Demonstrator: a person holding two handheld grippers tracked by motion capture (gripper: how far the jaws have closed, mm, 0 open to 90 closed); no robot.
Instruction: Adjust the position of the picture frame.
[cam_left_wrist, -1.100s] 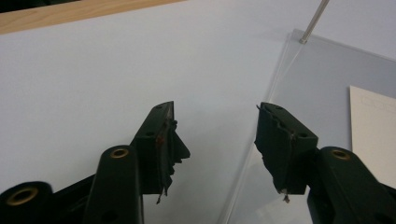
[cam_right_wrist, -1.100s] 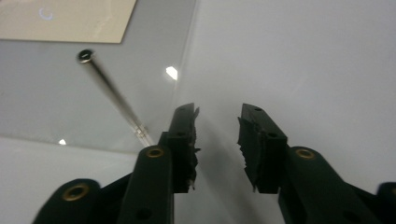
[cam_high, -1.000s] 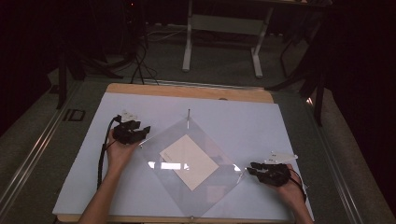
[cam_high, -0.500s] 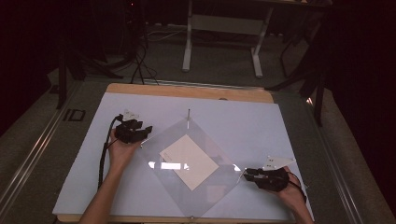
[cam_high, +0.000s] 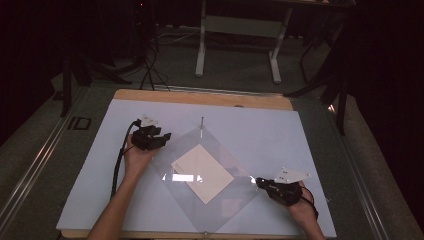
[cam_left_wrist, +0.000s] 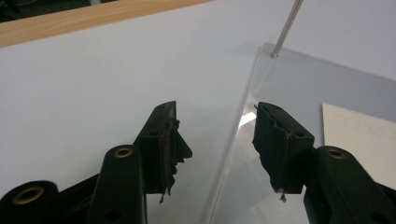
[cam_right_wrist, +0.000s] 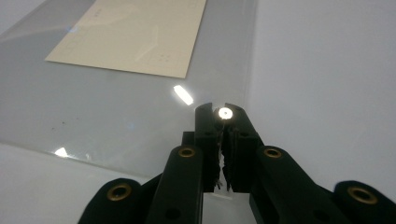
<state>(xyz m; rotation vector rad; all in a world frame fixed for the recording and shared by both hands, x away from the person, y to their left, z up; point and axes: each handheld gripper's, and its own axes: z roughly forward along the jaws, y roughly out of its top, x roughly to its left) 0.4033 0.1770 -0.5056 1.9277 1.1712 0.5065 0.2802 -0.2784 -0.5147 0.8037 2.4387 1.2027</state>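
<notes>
A clear plastic sheet (cam_high: 235, 200) lies as a diamond on the white tabletop, with a cream paper (cam_high: 202, 172) at its middle. A thin metal pin (cam_high: 201, 121) stands at the sheet's far corner. My left gripper (cam_high: 162, 139) is at the sheet's upper-left edge. In the left gripper view it (cam_left_wrist: 215, 135) is open, one jaw on each side of the sheet's edge (cam_left_wrist: 243, 116), with the pin (cam_left_wrist: 286, 28) ahead. My right gripper (cam_high: 259, 181) is at the sheet's right corner. Its jaws (cam_right_wrist: 224, 114) have just closed on a small shiny metal pin head there.
The white board (cam_high: 325, 150) rests on a wooden table whose far edge (cam_high: 200, 97) shows as a tan strip. Another small pin (cam_high: 205, 232) marks the sheet's near corner. A metal stand (cam_high: 237, 45) and cables are on the dark floor beyond.
The right gripper's jaws have closed at the sheet's right corner. The left gripper has edged slightly right, up to the sheet's edge.
</notes>
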